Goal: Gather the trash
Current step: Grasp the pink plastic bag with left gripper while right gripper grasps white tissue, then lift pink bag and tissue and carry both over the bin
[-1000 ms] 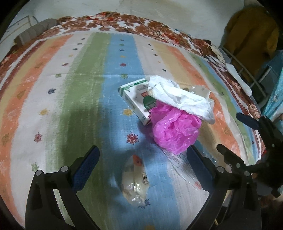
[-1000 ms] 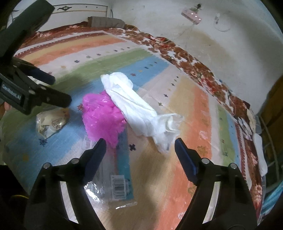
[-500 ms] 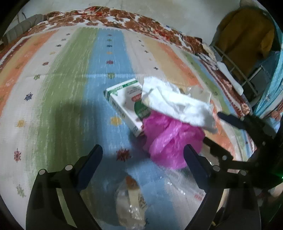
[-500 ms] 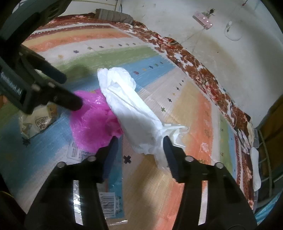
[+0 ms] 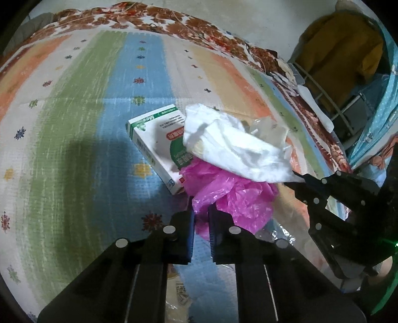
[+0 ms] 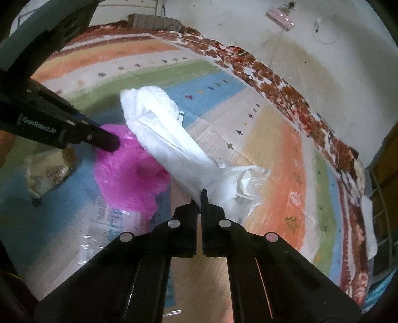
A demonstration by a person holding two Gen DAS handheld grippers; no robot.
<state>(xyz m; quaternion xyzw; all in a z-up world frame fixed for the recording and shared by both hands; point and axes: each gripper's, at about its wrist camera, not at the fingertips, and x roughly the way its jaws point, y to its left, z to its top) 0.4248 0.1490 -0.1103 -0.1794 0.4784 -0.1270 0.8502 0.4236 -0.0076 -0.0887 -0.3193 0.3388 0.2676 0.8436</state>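
Note:
A pile of trash lies on a striped mat [image 5: 74, 104]. My left gripper [image 5: 201, 211] is shut on the near edge of a crumpled pink plastic bag [image 5: 233, 193], which also shows in the right wrist view [image 6: 129, 171]. My right gripper [image 6: 200, 198] is shut on a white plastic bag [image 6: 174, 144] that drapes over the pink one; it shows in the left wrist view too [image 5: 236, 149]. A white and green box [image 5: 159, 141] lies partly under both bags. A clear printed wrapper [image 6: 104, 223] lies under the pink bag. A small crumpled snack packet [image 6: 47, 171] lies to the left.
The mat has a floral border [image 6: 273, 77] against a white wall with a power strip [image 6: 281, 15]. A metal rack [image 5: 343, 104] and a yellow garment [image 5: 343, 44] stand at the right of the left wrist view.
Both grippers moved forward to the pile and closed: the left onto the pink bag, the right onto the white bag. Both were open a second ago.

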